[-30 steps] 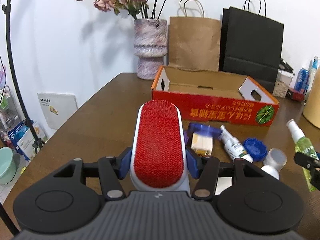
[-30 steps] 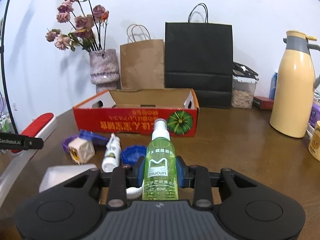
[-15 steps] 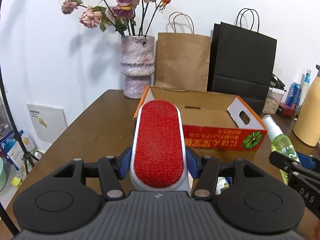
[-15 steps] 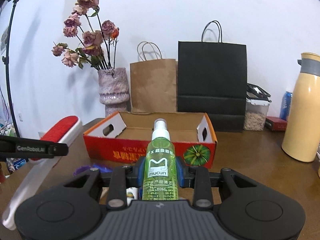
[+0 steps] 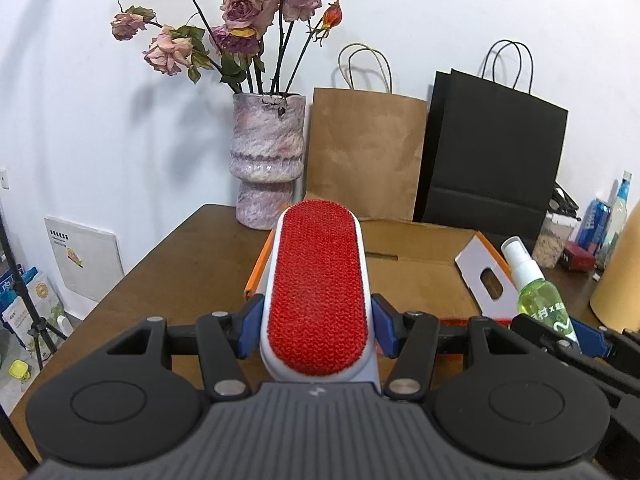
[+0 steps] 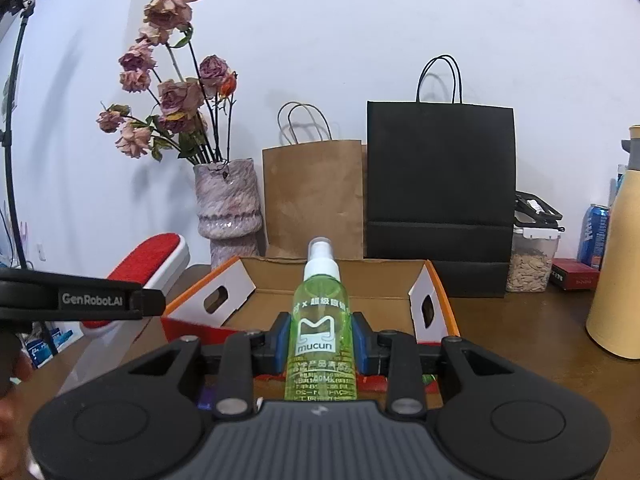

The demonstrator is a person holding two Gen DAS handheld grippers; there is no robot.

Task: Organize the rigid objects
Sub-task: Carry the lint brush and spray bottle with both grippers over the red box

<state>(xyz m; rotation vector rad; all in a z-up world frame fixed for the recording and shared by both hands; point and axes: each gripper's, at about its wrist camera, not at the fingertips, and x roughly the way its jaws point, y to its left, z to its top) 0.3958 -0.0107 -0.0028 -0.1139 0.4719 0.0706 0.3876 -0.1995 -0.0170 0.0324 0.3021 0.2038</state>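
Observation:
My left gripper [image 5: 316, 328] is shut on a red and white lint brush [image 5: 318, 288], which points forward over the near left corner of the open orange cardboard box [image 5: 420, 276]. In the right wrist view my right gripper [image 6: 320, 340] is shut on a green spray bottle [image 6: 322, 320] with a white nozzle, held upright just in front of the box [image 6: 340, 300]. The spray bottle [image 5: 538, 296] also shows at the right of the left wrist view, and the lint brush [image 6: 148, 264] at the left of the right wrist view. The box looks empty inside.
Behind the box stand a vase of dried roses [image 5: 266, 160], a brown paper bag [image 5: 364, 156] and a black paper bag [image 5: 492, 160]. A yellow thermos [image 6: 616, 272], a food container [image 6: 532, 260] and a blue can [image 6: 596, 236] are on the right of the wooden table [image 5: 180, 256].
Both grippers rose and moved forward toward the box, each keeping its object. The small items on the table in front of the box have dropped out of sight below.

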